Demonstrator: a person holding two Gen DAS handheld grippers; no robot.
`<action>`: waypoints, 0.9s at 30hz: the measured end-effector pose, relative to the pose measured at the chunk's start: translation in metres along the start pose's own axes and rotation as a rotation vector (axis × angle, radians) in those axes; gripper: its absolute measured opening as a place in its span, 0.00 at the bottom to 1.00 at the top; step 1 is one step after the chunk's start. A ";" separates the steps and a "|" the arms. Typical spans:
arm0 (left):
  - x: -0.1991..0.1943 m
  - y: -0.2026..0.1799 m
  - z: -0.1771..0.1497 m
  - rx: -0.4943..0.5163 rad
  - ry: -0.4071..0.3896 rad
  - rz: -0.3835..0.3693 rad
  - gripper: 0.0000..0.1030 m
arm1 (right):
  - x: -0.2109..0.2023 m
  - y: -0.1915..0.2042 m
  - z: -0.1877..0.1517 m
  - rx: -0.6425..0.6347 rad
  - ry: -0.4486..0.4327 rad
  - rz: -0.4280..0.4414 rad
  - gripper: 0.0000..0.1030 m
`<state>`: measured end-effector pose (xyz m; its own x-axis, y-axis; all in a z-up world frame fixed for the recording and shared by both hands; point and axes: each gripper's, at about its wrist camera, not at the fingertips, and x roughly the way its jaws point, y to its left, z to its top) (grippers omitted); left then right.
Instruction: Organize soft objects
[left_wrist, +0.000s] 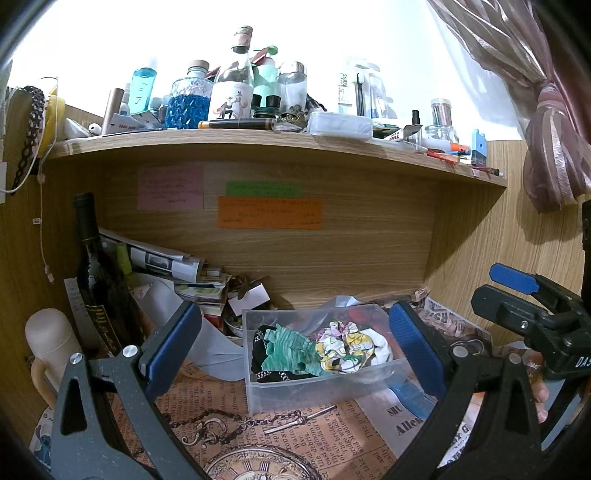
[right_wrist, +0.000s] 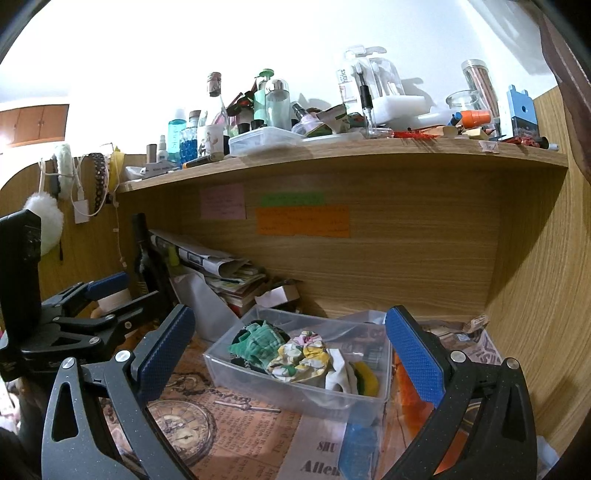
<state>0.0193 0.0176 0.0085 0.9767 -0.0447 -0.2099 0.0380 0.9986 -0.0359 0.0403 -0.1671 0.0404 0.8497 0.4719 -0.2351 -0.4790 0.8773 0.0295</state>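
A clear plastic bin (left_wrist: 258, 391) (right_wrist: 221, 363) stands on the newspaper-print desk mat under the shelf. In it lie a green scrunchie (left_wrist: 291, 352) (right_wrist: 255, 343), a floral yellow-white scrunchie (left_wrist: 345, 349) (right_wrist: 301, 356), a white cloth (right_wrist: 341, 373), a yellow piece (right_wrist: 367, 378) and something black (left_wrist: 260, 347). My left gripper (left_wrist: 295, 349) is open and empty, its blue pads either side of the bin. My right gripper (right_wrist: 293, 356) is open and empty, also held before the bin. Each gripper shows at the edge of the other's view.
A dark wine bottle (left_wrist: 94, 273) and a cream flask (left_wrist: 51, 341) stand at the left. Stacked papers and books (left_wrist: 177, 273) lie behind the bin. The shelf (left_wrist: 258, 138) above is crowded with bottles and jars. A blue object (right_wrist: 356, 446) lies near the bin's front.
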 end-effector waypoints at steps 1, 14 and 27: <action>0.000 0.000 0.000 0.001 0.000 0.000 1.00 | 0.000 0.000 0.000 0.002 0.000 0.000 1.00; -0.001 0.001 -0.002 -0.004 0.000 0.001 1.00 | -0.002 0.002 -0.001 -0.002 0.002 0.004 1.00; 0.000 0.003 -0.004 -0.001 0.006 -0.004 1.00 | -0.002 0.004 -0.001 -0.003 0.008 0.008 1.00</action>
<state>0.0183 0.0205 0.0048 0.9752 -0.0493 -0.2156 0.0421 0.9984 -0.0380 0.0370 -0.1647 0.0399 0.8441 0.4782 -0.2426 -0.4866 0.8732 0.0284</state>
